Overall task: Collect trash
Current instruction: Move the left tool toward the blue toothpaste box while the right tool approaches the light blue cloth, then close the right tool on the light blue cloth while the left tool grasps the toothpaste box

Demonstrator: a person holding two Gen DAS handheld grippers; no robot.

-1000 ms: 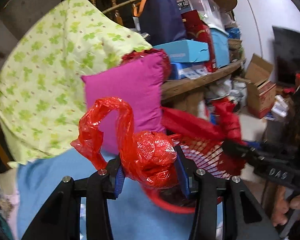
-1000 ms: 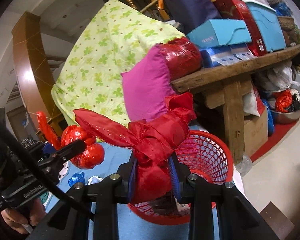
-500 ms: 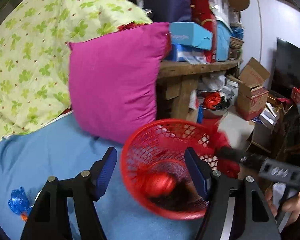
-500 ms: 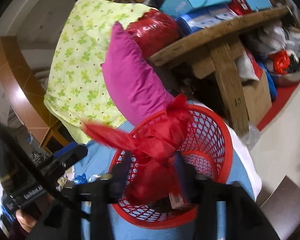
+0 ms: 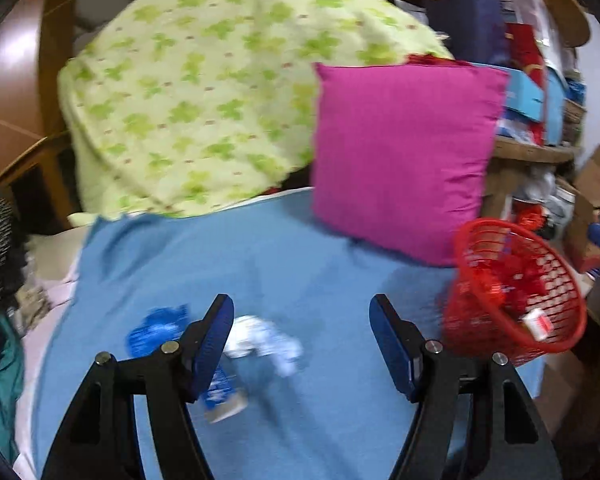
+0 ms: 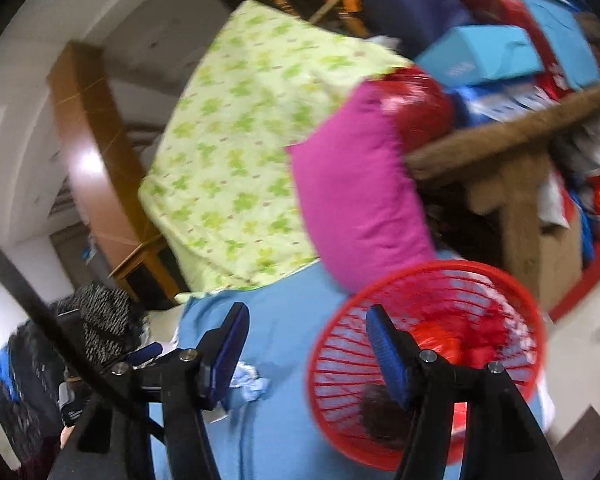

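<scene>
Left gripper (image 5: 302, 332): jaws apart, nothing between, hovering over blue blanket (image 5: 292, 256). Right gripper (image 6: 306, 338): jaws likewise apart and empty, beside red mesh basket (image 6: 534, 308). Both recently widened. Then by size: green-patterned quilt (image 5: 220, 92) draped behind; magenta cushion (image 5: 400, 152) upright, leaning against cluttered wooden shelf (image 6: 512, 132); basket at blanket's right edge, just beside cushion, red plastic trash (image 6: 456, 332) inside. Loose on blanket near left gripper's pads: white crumpled paper (image 5: 266, 340), blue wrapper (image 5: 156, 330), small blue-printed packet (image 5: 224, 396). All 3 blurred.
</scene>
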